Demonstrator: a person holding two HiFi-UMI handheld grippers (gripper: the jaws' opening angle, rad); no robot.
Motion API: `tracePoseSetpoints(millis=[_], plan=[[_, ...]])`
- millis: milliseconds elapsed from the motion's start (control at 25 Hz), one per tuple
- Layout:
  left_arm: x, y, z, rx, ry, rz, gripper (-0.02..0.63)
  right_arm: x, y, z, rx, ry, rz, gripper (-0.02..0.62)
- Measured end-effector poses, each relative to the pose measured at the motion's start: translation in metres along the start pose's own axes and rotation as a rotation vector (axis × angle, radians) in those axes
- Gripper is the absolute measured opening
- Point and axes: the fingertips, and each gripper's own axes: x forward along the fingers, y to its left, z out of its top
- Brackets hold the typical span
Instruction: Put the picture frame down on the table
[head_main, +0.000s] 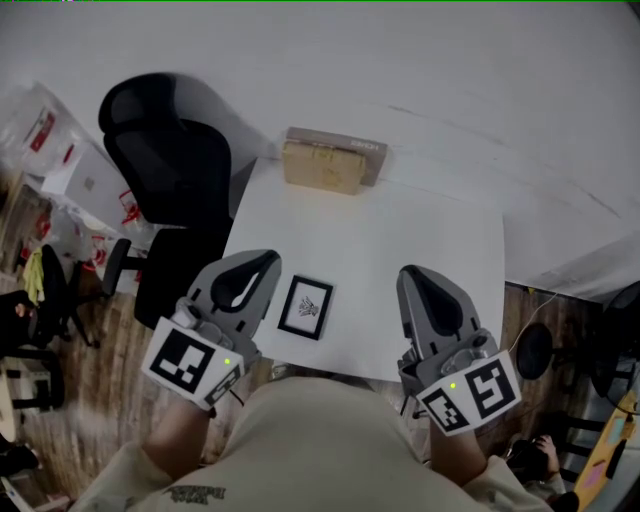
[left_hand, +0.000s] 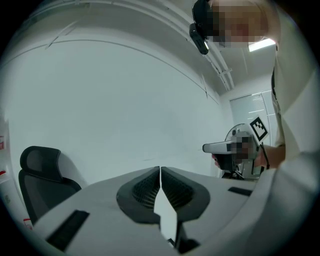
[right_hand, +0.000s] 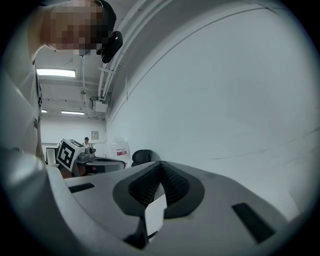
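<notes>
A small black picture frame (head_main: 305, 307) with a white mat lies flat near the front edge of the white table (head_main: 420, 240), seen in the head view. My left gripper (head_main: 262, 262) is held above the table's front left, just left of the frame, jaws shut and empty. My right gripper (head_main: 410, 275) hovers right of the frame, also shut with nothing in it. In the left gripper view my left gripper (left_hand: 160, 170) points up at the wall, jaws pressed together. The right gripper view shows my right gripper (right_hand: 160, 165) shut the same way. Neither gripper view shows the frame.
A tan cardboard box (head_main: 325, 160) stands at the table's far edge. A black office chair (head_main: 175, 170) sits left of the table, with bags and boxes (head_main: 60, 160) behind it. A white wall (head_main: 400, 60) runs behind the table. Wooden floor (head_main: 545, 310) shows at the right.
</notes>
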Motion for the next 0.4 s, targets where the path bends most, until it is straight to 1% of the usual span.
tracePoseSetpoints(millis=[200, 400], plan=[[0.0021, -0.0011, -0.0025, 0.011, -0.008, -0.004, 0.026, -0.0008, -0.0021, -0.0051, 0.001, 0.015, -0.003, 0.023], [0.0028, 0.0001, -0.0022, -0.008, -0.006, 0.0, 0.025, -0.0008, -0.0028, -0.0061, 0.002, 0.028, -0.005, 0.023]])
